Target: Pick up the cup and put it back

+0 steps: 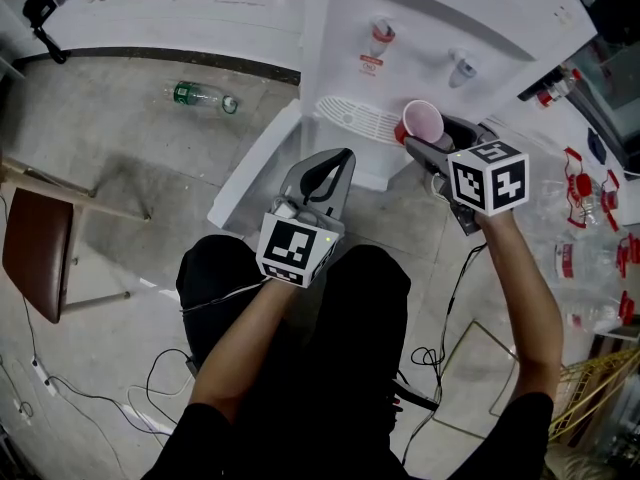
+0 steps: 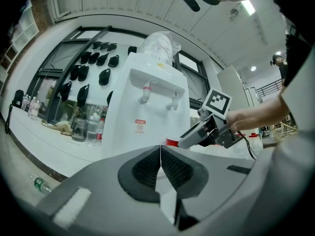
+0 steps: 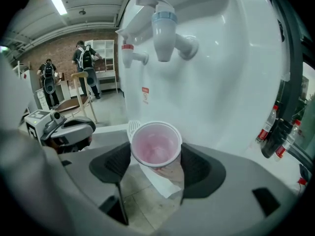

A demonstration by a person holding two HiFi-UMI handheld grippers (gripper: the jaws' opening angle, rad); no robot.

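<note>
Two grippers, one cup, one dispenser.

Item 1. My right gripper (image 1: 418,140): jaws spread wide and clamped on the cup (image 1: 423,123), one pad against each side of its wall. It points downward, toward the dispenser's front.

Item 2. Cup: pink plastic, held off the ground and tilted, its mouth turned back toward my gripper's camera. It sits in front of the white dispenser (image 1: 430,18), just right of the grille (image 1: 352,118) and below the taps. It is nearer the blue tap (image 1: 462,66) than the red tap (image 1: 380,33). I cannot tell whether it touches the dispenser.

Item 3. My left gripper (image 1: 343,160): jaws closed together with nothing between them. It is held level in front of my lap, pointing at the dispenser's lower left corner, well apart from the cup.

Item 4. Floor, bare concrete: a green-labelled bottle (image 1: 200,96) lies on its side to the dispenser's left. A brown chair (image 1: 35,253) stands at far left, and cables (image 1: 160,388) trail by my legs.

Item 5. Background, right gripper view: two people (image 3: 86,63) with backpacks stand far off by a brick wall.
</note>
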